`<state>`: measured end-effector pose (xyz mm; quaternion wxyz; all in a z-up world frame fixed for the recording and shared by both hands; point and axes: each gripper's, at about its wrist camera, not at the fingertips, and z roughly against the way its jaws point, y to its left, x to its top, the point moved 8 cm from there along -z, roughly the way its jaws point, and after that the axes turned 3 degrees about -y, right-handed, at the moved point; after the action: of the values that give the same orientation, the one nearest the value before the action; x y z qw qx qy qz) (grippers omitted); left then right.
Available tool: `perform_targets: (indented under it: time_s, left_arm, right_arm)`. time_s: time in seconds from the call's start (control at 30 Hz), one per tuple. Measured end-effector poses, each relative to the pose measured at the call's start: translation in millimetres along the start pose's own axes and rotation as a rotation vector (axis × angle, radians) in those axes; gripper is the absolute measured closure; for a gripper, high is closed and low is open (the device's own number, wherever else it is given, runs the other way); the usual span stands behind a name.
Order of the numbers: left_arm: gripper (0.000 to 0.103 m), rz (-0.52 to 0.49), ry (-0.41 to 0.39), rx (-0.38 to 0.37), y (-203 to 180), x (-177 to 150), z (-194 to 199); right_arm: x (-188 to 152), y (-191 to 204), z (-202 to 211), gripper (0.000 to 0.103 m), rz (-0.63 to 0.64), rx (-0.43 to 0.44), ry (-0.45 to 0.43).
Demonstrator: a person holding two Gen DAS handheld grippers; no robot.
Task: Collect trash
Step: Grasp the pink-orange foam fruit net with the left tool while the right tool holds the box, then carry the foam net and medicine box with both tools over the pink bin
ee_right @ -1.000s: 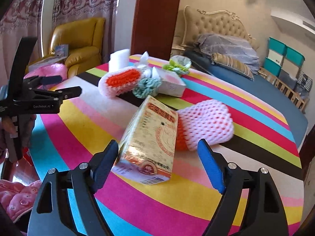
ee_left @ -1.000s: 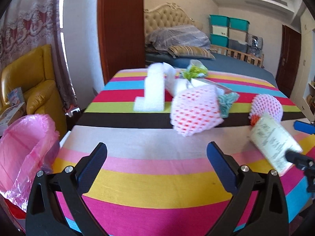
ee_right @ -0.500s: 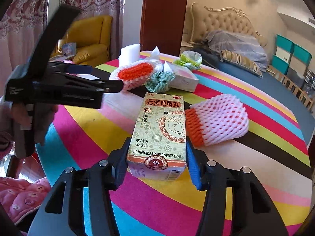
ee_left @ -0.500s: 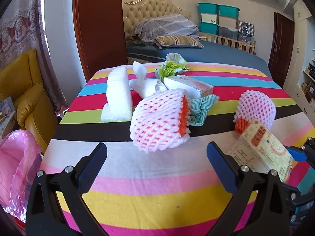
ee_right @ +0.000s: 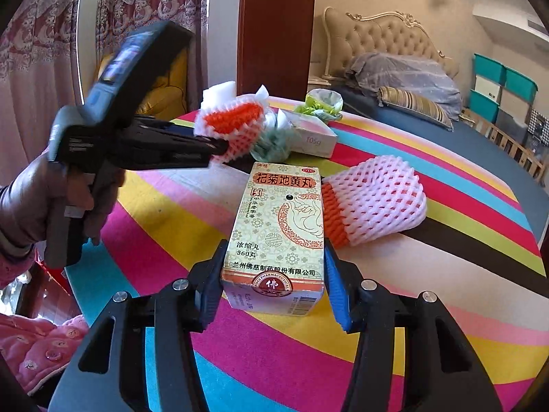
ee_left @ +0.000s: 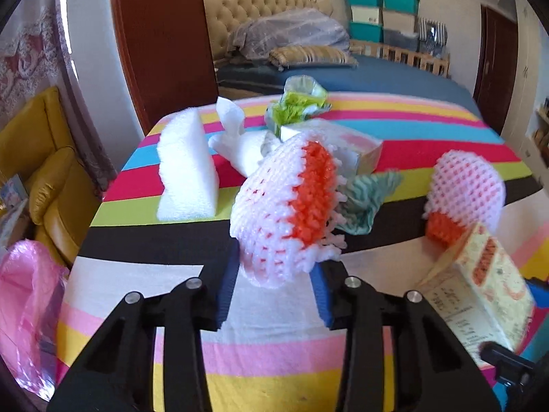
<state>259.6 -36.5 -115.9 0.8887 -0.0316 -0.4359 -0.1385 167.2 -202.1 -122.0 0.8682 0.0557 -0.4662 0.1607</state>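
Both grippers were clamped for you: left gripper point(ee_left: 272, 295) on the white-and-orange foam fruit net point(ee_left: 286, 206), right gripper point(ee_right: 274, 285) on the cream cardboard medicine box point(ee_right: 279, 237), ready for the pink plastic bag point(ee_left: 29, 312).

Two foam nets point(ee_left: 284, 206) point(ee_left: 466, 189), two boxes point(ee_right: 278, 233) point(ee_right: 314, 137)
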Motion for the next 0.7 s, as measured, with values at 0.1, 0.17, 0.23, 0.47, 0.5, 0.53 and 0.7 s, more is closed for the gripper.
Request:
perform_targets:
  time_s: [0.1,0.17,0.23,0.47,0.5,0.53,0.7]
  left_arm:
    - [0.066,0.014,-0.054,-0.005,1.9,-3.7,21.4]
    - [0.066,0.015,-0.079,-0.013,2.4,-10.6,37.2]
    - [0.066,0.011,-0.094,-0.02,2.3,-16.9,49.1]
    - [0.066,0.015,-0.141,-0.041,5.2,-37.5,86.9]
    - [0.065,0.013,-0.145,-0.041,5.9,-38.3,89.0]
    - [0.065,0.012,-0.148,-0.043,6.4,-40.2,91.9]
    - [0.065,0.007,-0.166,-0.035,10.2,-50.0,105.3]
  right_arm:
    - [-0.1,-0.3,0.2,0.054,-0.002,-0.004,-0.006]
    - [-0.3,0.2,1.2,0.054,0.001,-0.006,-0.009]
    - [0.3,0.5,2.1,0.054,0.002,-0.008,-0.015]
    - [2.4,0.7,7.6,0.054,-0.004,0.0,-0.036]
    - [3.2,2.3,8.7,0.054,0.001,0.002,-0.042]
    - [2.9,3.8,9.7,0.054,0.005,0.003,-0.045]
    - [4.9,11.7,12.8,0.054,0.034,0.015,-0.054]
